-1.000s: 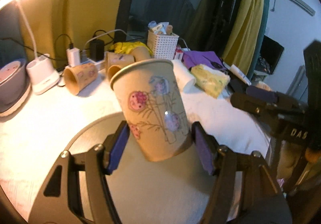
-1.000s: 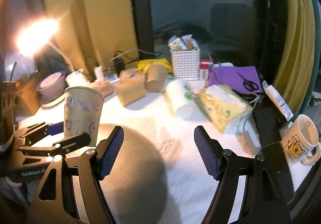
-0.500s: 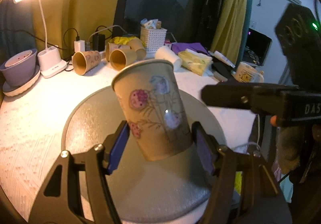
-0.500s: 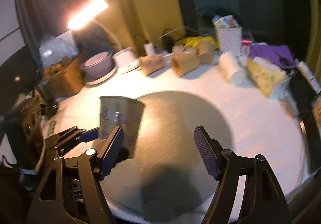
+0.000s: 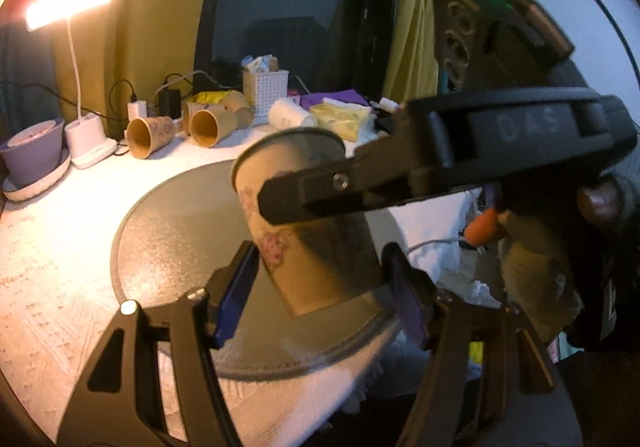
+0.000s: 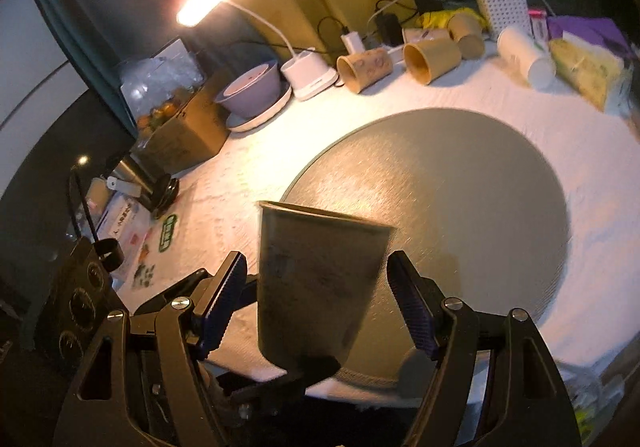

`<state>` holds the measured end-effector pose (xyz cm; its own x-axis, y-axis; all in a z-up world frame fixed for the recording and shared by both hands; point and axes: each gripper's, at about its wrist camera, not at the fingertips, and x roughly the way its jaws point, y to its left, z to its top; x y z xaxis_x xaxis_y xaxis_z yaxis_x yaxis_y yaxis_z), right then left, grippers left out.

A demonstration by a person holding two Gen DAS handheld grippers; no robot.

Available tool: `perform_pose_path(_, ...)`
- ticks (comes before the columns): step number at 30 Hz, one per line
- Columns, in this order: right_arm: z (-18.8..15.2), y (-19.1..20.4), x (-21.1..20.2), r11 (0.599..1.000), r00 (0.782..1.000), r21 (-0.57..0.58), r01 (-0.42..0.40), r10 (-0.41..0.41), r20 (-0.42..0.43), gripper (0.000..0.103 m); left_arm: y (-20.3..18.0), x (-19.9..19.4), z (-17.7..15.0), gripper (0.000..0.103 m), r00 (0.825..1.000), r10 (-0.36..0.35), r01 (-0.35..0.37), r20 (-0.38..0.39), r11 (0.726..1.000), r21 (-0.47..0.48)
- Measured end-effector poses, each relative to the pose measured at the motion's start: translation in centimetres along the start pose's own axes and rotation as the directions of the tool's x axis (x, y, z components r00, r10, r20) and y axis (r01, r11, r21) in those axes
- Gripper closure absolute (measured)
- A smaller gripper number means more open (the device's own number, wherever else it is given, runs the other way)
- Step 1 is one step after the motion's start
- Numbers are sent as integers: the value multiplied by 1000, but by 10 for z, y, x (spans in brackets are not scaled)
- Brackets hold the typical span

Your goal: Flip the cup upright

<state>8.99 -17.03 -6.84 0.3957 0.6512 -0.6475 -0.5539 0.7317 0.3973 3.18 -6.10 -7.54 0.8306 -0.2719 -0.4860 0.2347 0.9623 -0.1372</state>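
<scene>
Though masked leftward — cup seemingly upright

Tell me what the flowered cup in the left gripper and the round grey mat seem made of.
Tan flowered cup: likely paper, matte with a thin rolled rim. Round grey mat: possibly brushed metal or textured plastic, given the fine streaks and soft sheen; unclear.

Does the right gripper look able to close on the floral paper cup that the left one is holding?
Probably yes. The floral paper cup sits upright between the open fingers of the right gripper, with a gap on each side. The left gripper clamps only the cup's base, so the wall above is free.
</scene>
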Motion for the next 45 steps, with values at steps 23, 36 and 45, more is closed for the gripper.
perform_pose_path(23,23,-36,35,996,996,70,-52,57,-63,30,24,27,13,34,998,-4,1,-61,999,-35)
perform_pose_path(36,61,-43,38,969,971,-107,221,-209,117,30,80,32,15,29,987,12,-49,-158,970,-238)
perform_pose_path(45,57,-36,68,907,936,-273,320,-259,238,30,133,29,19,29,982,76,-141,-174,905,-400)
